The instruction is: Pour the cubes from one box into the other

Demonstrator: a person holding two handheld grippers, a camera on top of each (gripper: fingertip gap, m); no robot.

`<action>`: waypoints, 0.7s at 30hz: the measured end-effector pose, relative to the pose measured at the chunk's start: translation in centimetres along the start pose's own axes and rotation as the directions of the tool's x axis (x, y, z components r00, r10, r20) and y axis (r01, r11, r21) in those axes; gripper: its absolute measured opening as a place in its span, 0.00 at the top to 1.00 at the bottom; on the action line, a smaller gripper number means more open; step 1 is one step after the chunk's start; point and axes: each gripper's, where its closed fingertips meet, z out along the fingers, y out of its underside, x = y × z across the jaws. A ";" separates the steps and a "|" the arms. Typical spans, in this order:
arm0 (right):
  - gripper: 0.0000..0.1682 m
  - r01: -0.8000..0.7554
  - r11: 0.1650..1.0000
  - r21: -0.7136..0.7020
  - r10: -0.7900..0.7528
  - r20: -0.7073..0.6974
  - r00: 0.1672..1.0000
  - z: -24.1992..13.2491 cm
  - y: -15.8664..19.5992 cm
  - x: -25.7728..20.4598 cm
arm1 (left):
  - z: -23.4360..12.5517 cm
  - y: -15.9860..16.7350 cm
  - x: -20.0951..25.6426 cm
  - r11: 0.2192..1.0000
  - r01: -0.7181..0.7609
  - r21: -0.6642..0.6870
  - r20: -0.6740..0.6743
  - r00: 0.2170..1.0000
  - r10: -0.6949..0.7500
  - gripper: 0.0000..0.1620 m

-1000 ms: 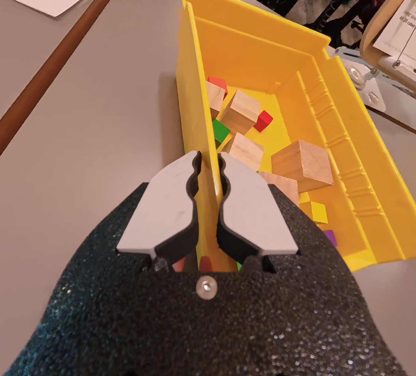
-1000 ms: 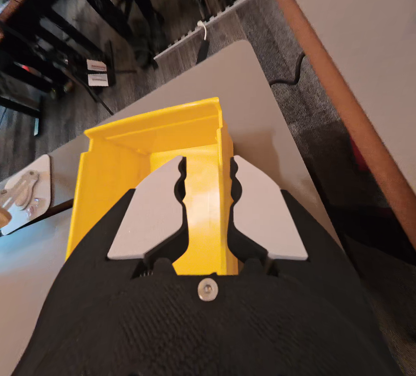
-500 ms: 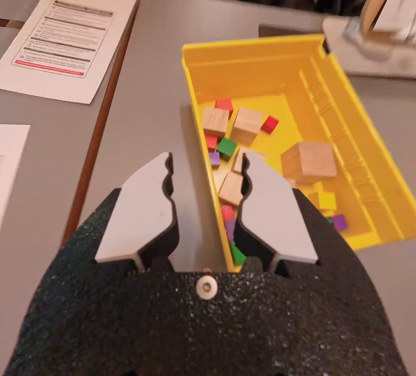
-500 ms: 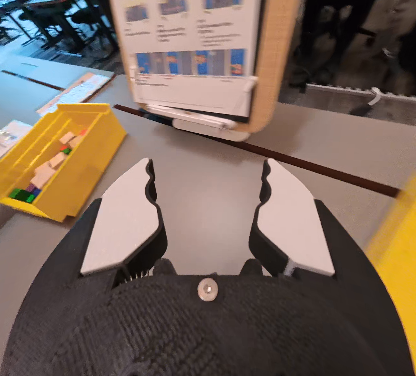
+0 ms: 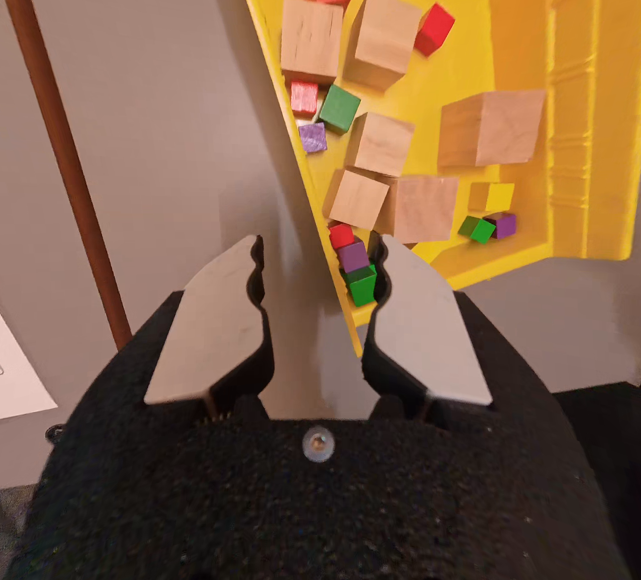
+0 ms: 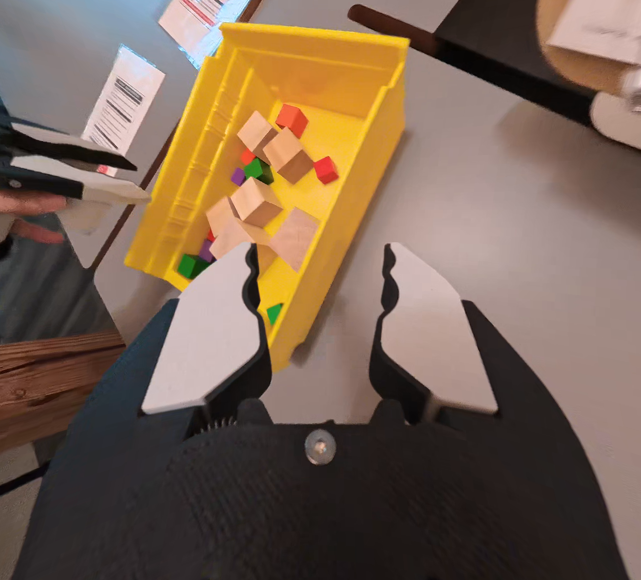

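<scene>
A yellow box (image 5: 572, 112) stands on the grey table and holds several wooden cubes (image 5: 489, 129) and small coloured cubes (image 5: 338, 108). My left gripper (image 5: 317, 244) is open and empty, hovering over the near end of the box's left wall. The right wrist view shows the same box (image 6: 215, 133) with its cubes (image 6: 256, 205). My right gripper (image 6: 321, 251) is open and empty above the box's near right wall. The left gripper (image 6: 140, 181) shows there beside the box's left side. No second box is in view.
A brown strip (image 5: 62, 146) runs along the table left of the box. Paper sheets (image 6: 125, 105) lie beyond it. A board with paper (image 6: 589, 8) and a black seat (image 6: 503, 8) are at the far right. A person's hand (image 6: 31, 205) holds the left gripper.
My left gripper let go of the box's left wall, opened and drew back. My right gripper let go of the other yellow box, opened and swung round to face the box with cubes.
</scene>
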 end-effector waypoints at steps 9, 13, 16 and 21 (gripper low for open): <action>0.62 -0.202 0.956 -0.214 0.200 -0.031 0.979 7.2 2.5 0.6 | 1.5 -0.3 0.7 0.986 -0.049 -0.157 0.030 0.998 0.055 0.68; 0.71 -0.220 0.946 -0.237 0.206 -0.082 0.975 7.8 2.8 1.6 | 2.5 -1.1 0.2 0.988 -0.002 -0.155 0.026 1.000 0.006 0.78; 0.73 -0.217 0.942 -0.255 0.197 -0.102 0.975 7.7 2.5 1.9 | 3.0 -1.5 -0.4 0.988 0.007 -0.154 0.039 0.999 -0.001 0.84; 0.94 -0.123 0.950 -0.287 0.089 -0.131 0.987 8.5 2.0 1.1 | 3.3 -2.2 -0.8 0.991 0.011 -0.136 0.068 0.998 -0.002 0.91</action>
